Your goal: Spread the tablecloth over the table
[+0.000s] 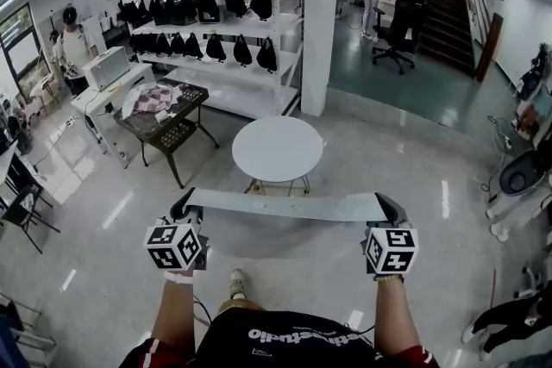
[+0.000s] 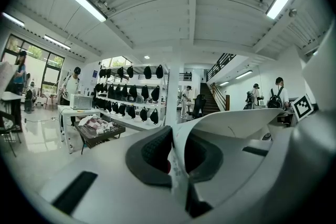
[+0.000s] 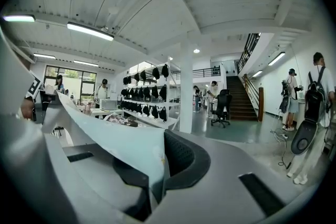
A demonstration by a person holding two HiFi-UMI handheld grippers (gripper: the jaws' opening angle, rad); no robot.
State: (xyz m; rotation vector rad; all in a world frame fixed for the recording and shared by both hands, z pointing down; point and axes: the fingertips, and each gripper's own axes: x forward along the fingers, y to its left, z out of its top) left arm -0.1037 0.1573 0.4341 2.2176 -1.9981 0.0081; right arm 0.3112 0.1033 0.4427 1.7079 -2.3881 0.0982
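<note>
Left gripper (image 2: 176, 152): jaws pinched together on the tablecloth's left end, with a thin fold of cloth standing between the dark pads.
Right gripper (image 3: 160, 165): closed the same way on the cloth's right end, the fabric running off toward 9 o'clock from its pads.
Tablecloth (image 1: 285, 205): a pale band stretched between the two grippers. It is held in the air in front of the person, roughly level, touching neither floor nor furniture. How much of it hangs below the band cannot be told.
Table (image 1: 278, 148): round and white with a bare top, at 12 o'clock from the cloth and apart from it.
Step in hand: judged as the approach. The cloth is gripped at both ends and pulled out, but not yet over the tabletop.
Next move calls for: moving toward 12 o'clock and carrying both ends together past the far rim. Then lower evenly so the cloth centres on the round top, and let go only once it lies flat.
Around: a dark low table (image 1: 164, 118) with papers at 10 o'clock, a shelf (image 1: 216, 9) of black bags at 11 o'clock, and a white pillar (image 1: 319, 21) just past 12.
</note>
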